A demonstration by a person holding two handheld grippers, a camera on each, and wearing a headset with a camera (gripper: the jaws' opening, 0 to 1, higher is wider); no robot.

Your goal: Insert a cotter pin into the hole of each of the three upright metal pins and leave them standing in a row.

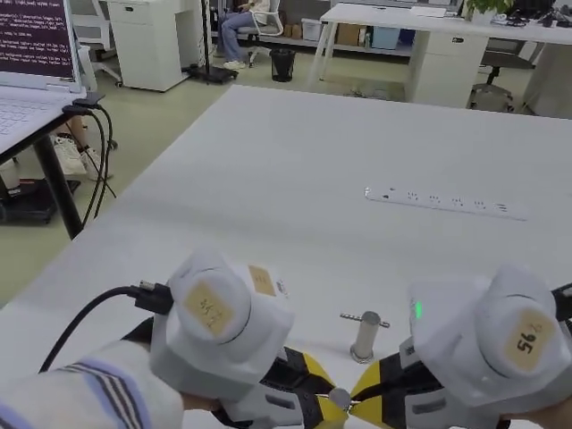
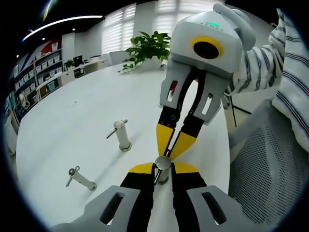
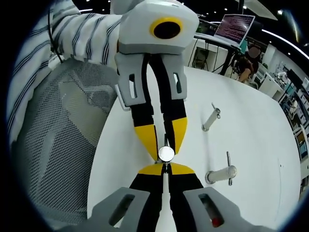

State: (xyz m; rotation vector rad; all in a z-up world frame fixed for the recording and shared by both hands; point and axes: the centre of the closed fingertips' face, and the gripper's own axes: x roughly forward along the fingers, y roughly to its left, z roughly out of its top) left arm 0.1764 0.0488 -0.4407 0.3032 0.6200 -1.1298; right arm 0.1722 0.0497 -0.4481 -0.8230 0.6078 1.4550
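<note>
A short upright metal pin (image 2: 163, 163) stands at the table's near edge, and my left gripper (image 2: 164, 169) is shut on its shaft. From the opposite side my right gripper (image 3: 166, 169) is shut on a thin cotter pin (image 3: 165, 165) held at that metal pin's round top (image 3: 166, 153). In the head view both grippers' yellow tips meet at this pin (image 1: 340, 397). A second metal pin (image 1: 365, 335) stands upright just beyond with a cotter pin through it (image 2: 123, 135). A third metal pin (image 2: 82, 180) with a ringed cotter pin looks tilted or lying; I cannot tell which.
The white table (image 1: 295, 179) stretches away ahead, with a white power strip (image 1: 444, 202) on it at the right. A laptop (image 1: 31, 54) sits on a side desk to the left. A mesh chair (image 3: 72, 125) is below the table's near edge.
</note>
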